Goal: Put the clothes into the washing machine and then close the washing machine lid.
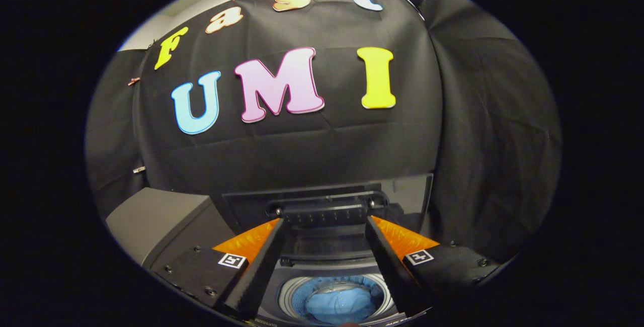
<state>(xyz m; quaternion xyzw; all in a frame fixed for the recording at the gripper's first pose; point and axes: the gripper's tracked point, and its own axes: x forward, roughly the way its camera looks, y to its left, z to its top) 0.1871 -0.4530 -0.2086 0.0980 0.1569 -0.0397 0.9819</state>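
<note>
The washing machine [297, 261] sits below my gripper [324, 220] with its drum [288, 294] showing between the fingers. Light blue clothes [334, 304] lie inside the drum. The dark glass lid [405, 198] stands raised upright at the back of the machine. Its black handle bar [327, 210] runs across the lid's top edge, right at my fingertips. The fingers are spread wide, one tip near each end of the bar. I cannot tell whether they touch it. Nothing is held between them.
A grey flat-topped cabinet [151, 216] stands beside the machine on the left. Black cloth walls close in the booth behind the lid and on the right.
</note>
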